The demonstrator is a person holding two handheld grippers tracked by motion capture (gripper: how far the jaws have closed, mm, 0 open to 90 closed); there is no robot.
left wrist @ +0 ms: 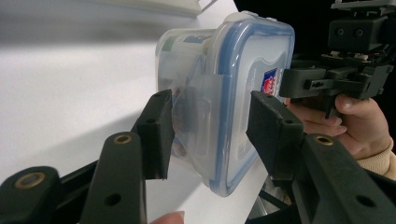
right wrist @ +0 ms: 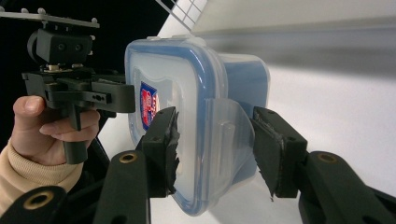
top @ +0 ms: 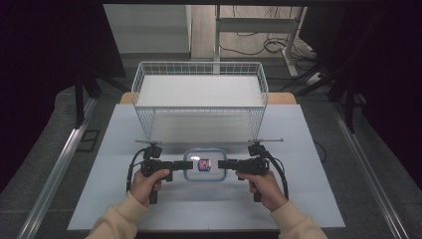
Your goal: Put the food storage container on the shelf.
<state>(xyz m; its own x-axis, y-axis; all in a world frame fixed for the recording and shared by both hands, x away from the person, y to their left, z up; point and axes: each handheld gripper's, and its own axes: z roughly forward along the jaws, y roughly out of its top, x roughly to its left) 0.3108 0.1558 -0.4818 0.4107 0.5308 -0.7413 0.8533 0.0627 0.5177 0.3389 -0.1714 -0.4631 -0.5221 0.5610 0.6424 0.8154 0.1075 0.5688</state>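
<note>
A clear food container with a blue-rimmed lid lies flat on the white table, with a red and blue sticker on the lid. My left gripper meets its left end and my right gripper its right end, jaws pointing at each other. In the left gripper view the open jaws straddle the clear latch flap of the container. In the right gripper view the open jaws straddle the other latch flap, one pad over the lid.
A white wire basket stands just behind the container, across the middle of the table. A person's hands in beige sleeves hold both grippers near the front edge. Dark curtains flank the table; desk legs and cables lie on the floor beyond.
</note>
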